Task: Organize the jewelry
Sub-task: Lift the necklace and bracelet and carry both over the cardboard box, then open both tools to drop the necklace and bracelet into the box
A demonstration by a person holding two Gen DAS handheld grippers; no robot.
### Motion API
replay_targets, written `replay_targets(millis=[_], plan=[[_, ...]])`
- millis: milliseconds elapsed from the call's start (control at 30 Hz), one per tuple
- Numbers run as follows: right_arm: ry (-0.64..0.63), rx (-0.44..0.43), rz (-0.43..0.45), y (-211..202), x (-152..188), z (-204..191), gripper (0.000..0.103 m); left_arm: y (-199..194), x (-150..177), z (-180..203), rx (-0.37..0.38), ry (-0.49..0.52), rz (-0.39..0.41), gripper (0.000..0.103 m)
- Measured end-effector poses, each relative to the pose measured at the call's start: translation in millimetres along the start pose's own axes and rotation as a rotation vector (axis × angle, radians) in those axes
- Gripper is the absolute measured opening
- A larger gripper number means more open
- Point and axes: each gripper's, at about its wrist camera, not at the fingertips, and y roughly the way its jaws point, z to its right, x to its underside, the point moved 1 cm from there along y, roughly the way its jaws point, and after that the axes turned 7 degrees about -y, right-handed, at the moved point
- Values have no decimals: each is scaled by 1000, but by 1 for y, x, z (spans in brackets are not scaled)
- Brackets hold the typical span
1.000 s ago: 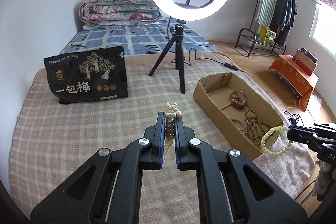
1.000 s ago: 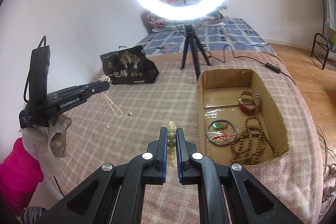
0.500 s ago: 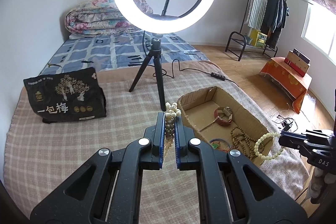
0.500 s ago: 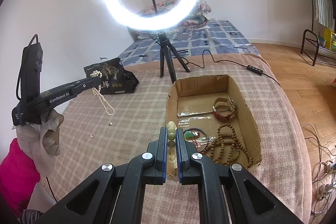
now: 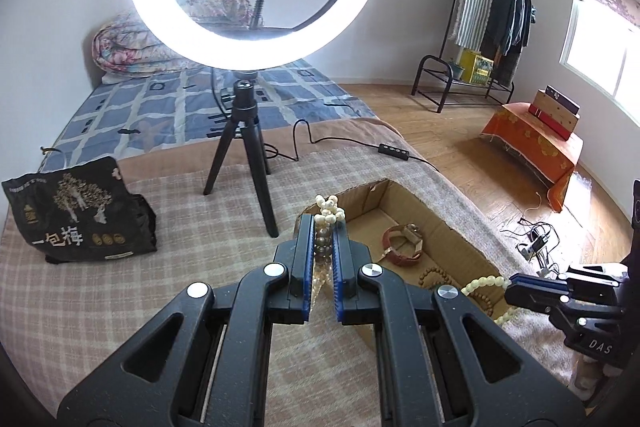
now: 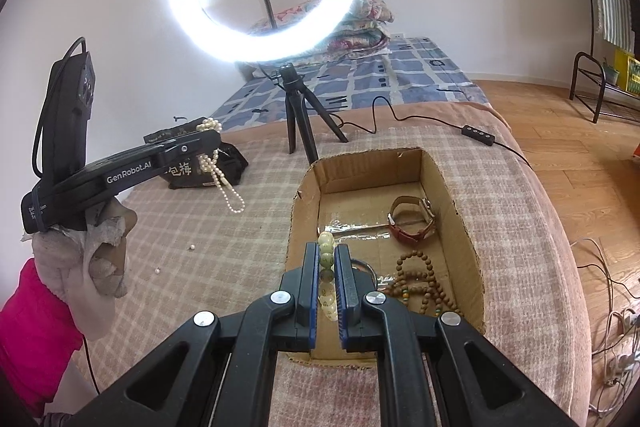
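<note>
My left gripper [image 5: 323, 223] is shut on a white pearl necklace [image 5: 329, 211], whose strand dangles below it [image 6: 224, 183] above the checked blanket left of the box. My right gripper [image 6: 326, 247] is shut on a pale green bead bracelet [image 6: 326, 247], which hangs as a loop [image 5: 486, 283] over the near end of the cardboard box [image 6: 464, 227]. Inside the box lie a brown-strap watch [image 6: 412, 223], a brown wooden bead string [image 6: 416, 279] and a thin bangle partly hidden behind my right fingers.
A lit ring light on a black tripod [image 6: 296, 115] stands just behind the box, its cable [image 6: 476, 135] trailing right. A black snack bag [image 5: 80, 215] sits at the left. Two loose pearls [image 6: 192, 247] lie on the blanket. A gloved hand with a pink sleeve [image 6: 36, 339] holds the left gripper.
Both grippers moved right toward the box, still holding their jewelry. The right one now sits over the box's near end; the left one has come closer to the box's left wall.
</note>
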Motion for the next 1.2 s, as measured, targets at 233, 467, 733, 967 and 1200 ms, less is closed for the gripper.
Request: replay_targets(millis=[233, 467, 733, 967, 1200], plan=[[10, -6, -6, 14, -2, 8, 5, 25, -7, 10, 24, -9, -20, 6], [15, -13, -14, 24, -3, 14, 5, 48, -14, 17, 29, -10, -34, 6], [24, -22, -27, 40, -2, 22, 5, 70, -15, 25, 23, 5, -49, 6], [34, -29, -33, 48, -1, 27, 5, 81, -14, 26, 17, 6, -65, 6], [28, -21, -22, 47, -1, 26, 43, 85, -15, 27, 10, 2, -82, 42]])
